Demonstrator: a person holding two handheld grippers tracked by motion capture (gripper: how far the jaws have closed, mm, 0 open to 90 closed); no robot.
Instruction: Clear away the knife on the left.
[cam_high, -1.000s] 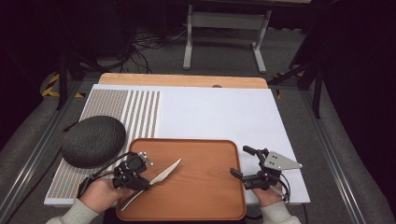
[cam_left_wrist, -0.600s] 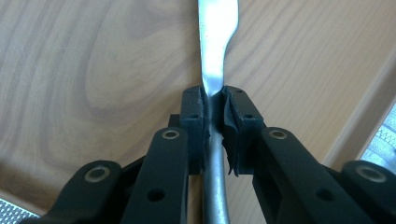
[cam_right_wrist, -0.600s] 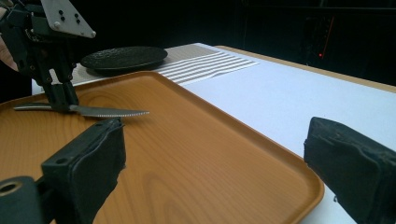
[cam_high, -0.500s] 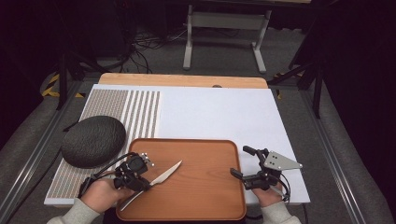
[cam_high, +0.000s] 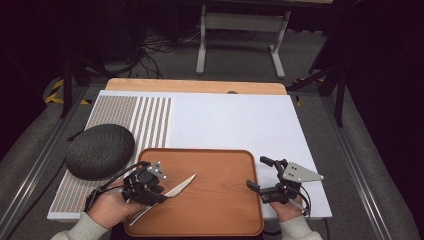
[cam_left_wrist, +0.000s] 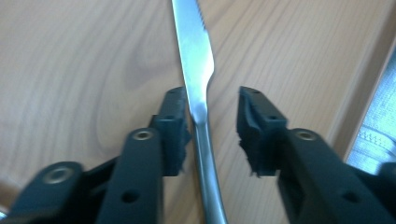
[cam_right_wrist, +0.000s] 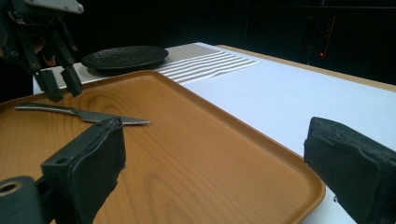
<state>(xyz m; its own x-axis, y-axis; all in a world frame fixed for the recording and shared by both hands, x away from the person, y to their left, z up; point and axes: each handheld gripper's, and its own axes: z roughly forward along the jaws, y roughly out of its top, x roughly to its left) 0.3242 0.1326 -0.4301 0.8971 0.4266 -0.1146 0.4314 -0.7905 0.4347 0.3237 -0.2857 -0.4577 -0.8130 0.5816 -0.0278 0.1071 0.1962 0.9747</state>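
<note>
Right now the knife lies flat on the wooden tray, at about eight o'clock on the tray's surface, with its serrated blade tip pointing toward two o'clock and its handle running back toward the near left corner. Straddling the knife where blade meets handle is the left gripper; in the left gripper view the knife runs between the two black jaws, lying just against the left one while a clear gap separates it from the right one, so the grip is released and the jaws have just been opening. From the right gripper view the left gripper hangs over the handle end of the knife, its tips just above the metal. At four o'clock of the tray the right gripper hovers over the tray's right rim with its jaws spread wide and nothing between them. Off the tray at ten o'clock a dark round plate rests on the striped part of the white mat, near the left gripper but apart from it
</note>
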